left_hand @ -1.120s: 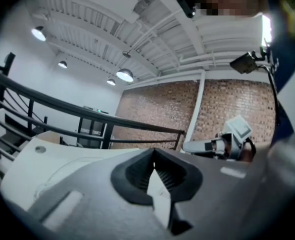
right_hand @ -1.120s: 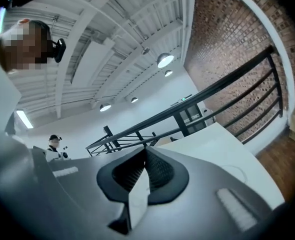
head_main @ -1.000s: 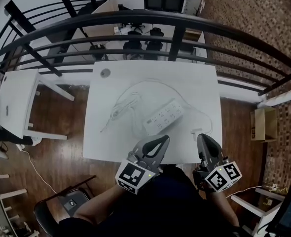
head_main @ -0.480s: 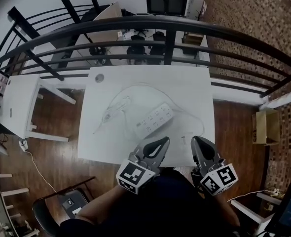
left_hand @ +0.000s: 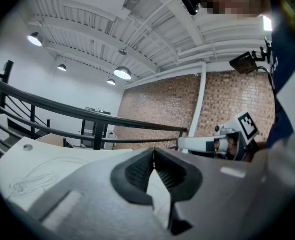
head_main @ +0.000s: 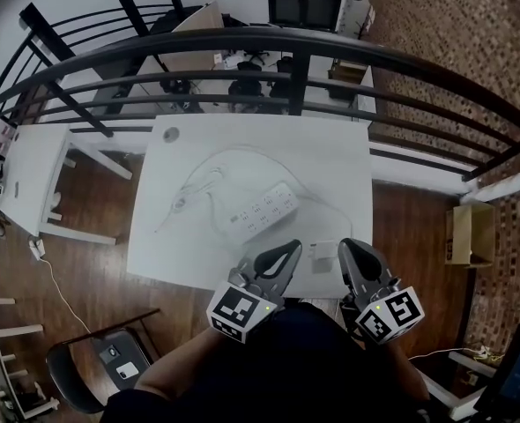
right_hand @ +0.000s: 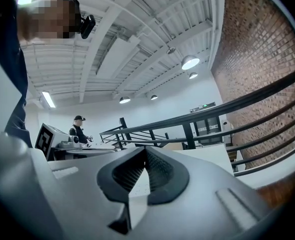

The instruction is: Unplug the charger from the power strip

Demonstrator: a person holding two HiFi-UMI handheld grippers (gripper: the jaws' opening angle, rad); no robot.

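One white worktop (head_main: 348,161) carries everything. One power strip (head_main: 260,211) lies on it, slanted, about in the middle and well away from all four edges. One thin cable (head_main: 205,186) makes loops on the left half, beside the strip. There are two claws, the left claw (head_main: 293,248) and the right claw (head_main: 345,246). Both are over the near edge, each with its jaws pressed together and nothing between them. One charger (head_main: 323,252), a small white block, lies just beside the near edge between the two claws, apart from the strip. One small round thing (head_main: 170,133) sits at the far left corner. The far right corner gives open room.
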